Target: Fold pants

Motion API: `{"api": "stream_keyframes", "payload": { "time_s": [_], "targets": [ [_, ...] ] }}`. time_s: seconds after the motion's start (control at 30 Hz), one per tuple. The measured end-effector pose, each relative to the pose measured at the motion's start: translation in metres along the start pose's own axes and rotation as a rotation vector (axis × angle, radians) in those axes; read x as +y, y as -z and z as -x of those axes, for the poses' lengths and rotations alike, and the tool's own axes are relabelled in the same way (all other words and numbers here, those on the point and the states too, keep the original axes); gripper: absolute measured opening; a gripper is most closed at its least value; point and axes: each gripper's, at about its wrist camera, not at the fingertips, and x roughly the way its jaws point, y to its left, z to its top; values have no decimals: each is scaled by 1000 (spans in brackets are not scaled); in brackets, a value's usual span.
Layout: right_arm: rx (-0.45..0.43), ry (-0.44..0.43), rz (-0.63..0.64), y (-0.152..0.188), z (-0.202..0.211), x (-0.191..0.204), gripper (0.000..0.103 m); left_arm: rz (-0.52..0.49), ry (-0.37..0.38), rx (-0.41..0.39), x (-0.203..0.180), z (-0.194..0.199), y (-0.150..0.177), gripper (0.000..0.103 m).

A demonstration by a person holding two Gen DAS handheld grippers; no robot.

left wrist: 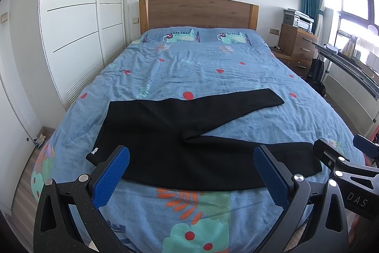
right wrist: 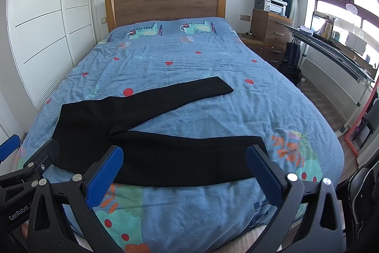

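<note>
Black pants (left wrist: 165,134) lie flat on the blue patterned bed (left wrist: 201,68), waistband to the left, two legs spread apart to the right. They also show in the right wrist view (right wrist: 146,148). My left gripper (left wrist: 191,172) is open and empty, hovering over the near edge of the pants by the waist and near leg. My right gripper (right wrist: 184,170) is open and empty over the near leg, its right finger (right wrist: 265,170) near the leg cuff. The right gripper also shows at the right of the left wrist view (left wrist: 341,163).
A wooden headboard (left wrist: 199,12) stands at the far end. White wardrobe doors (left wrist: 73,16) line the left side. A wooden drawer chest (left wrist: 296,44) with a printer, a desk (right wrist: 331,49) and windows are on the right.
</note>
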Motion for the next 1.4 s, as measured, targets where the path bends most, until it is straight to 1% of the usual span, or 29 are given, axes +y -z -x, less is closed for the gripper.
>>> {"api": "stream_keyframes", "payload": {
  "time_s": [0.1, 0.5, 0.93, 0.97, 1.13, 1.4],
  "targets": [
    [1, 1, 0, 3, -1, -3, 103, 2, 3, 3, 1, -5, 6, 102],
    [-1, -2, 0, 5, 0, 0, 103, 2, -7, -2, 2, -5, 13, 102],
    [2, 0, 1, 6, -1, -1, 103, 2, -4, 2, 5, -4, 10, 102],
    [3, 1, 3, 4, -1, 5, 103, 3, -4, 1, 5, -4, 11, 102],
    [4, 1, 2, 5, -1, 4, 103, 2, -4, 2, 6, -5, 10, 102],
    [4, 1, 3, 5, -1, 4, 103, 3, -5, 8, 11, -4, 14, 102]
  ]
}}
